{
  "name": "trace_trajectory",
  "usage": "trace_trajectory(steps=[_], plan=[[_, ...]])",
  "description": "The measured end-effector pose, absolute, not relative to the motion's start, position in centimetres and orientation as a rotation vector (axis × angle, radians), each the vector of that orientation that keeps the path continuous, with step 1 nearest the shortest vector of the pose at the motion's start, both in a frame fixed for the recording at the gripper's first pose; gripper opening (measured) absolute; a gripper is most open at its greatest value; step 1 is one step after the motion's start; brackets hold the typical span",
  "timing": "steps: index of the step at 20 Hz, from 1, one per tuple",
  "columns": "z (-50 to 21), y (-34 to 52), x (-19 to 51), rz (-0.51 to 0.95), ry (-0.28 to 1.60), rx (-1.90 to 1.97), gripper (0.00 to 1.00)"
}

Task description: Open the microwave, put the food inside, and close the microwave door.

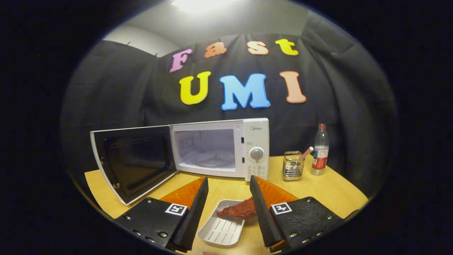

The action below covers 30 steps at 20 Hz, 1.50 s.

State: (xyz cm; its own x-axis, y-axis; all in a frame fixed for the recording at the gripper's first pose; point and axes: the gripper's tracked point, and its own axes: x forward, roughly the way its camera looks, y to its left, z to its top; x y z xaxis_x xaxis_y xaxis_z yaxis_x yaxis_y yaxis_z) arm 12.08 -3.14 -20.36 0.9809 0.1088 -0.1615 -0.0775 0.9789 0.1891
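Note:
A white microwave [247, 145] stands on the wooden table beyond my fingers, its door [132, 161] swung wide open to the left and its lit cavity [207, 150] with a glass turntable showing. Between my two fingers lies a small white ribbed tray [221, 230] carrying a reddish-brown slab of food [239, 210] at its far end. My gripper [229, 184] is open, the fingers standing well apart on either side of the tray and touching neither tray nor food.
To the right of the microwave stand a wire-mesh holder [293, 165] with a straw in it and a plastic water bottle [320, 150] with a red label. The wooden table [332, 191] runs out to a curved edge on the right.

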Motion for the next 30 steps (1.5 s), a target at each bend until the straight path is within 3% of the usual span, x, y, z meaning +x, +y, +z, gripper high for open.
trace_trajectory(steps=[3,8,10,13,16,18,20,21,30], plan=[[-21.9,-6.9,13.3,0.022,0.19,0.293,0.73],[-24.7,-6.4,15.5,0.078,0.29,0.484,0.74],[-24.8,-6.2,15.7,0.097,0.309,0.536,0.62],[-26.3,-5.4,16.5,0.106,0.365,0.607,0.35],[-26.9,-4.1,16.8,0.172,0.424,0.752,0.35],[-26.6,-4.3,16.6,0.173,0.424,0.79,0.21],[-25.8,-3.8,16.5,0.177,0.394,0.802,0.2],[-25.1,-4.0,16.3,0.176,0.374,0.799,0.14],[-20.9,-2.5,17.1,0.154,0.31,0.762,0.14]])
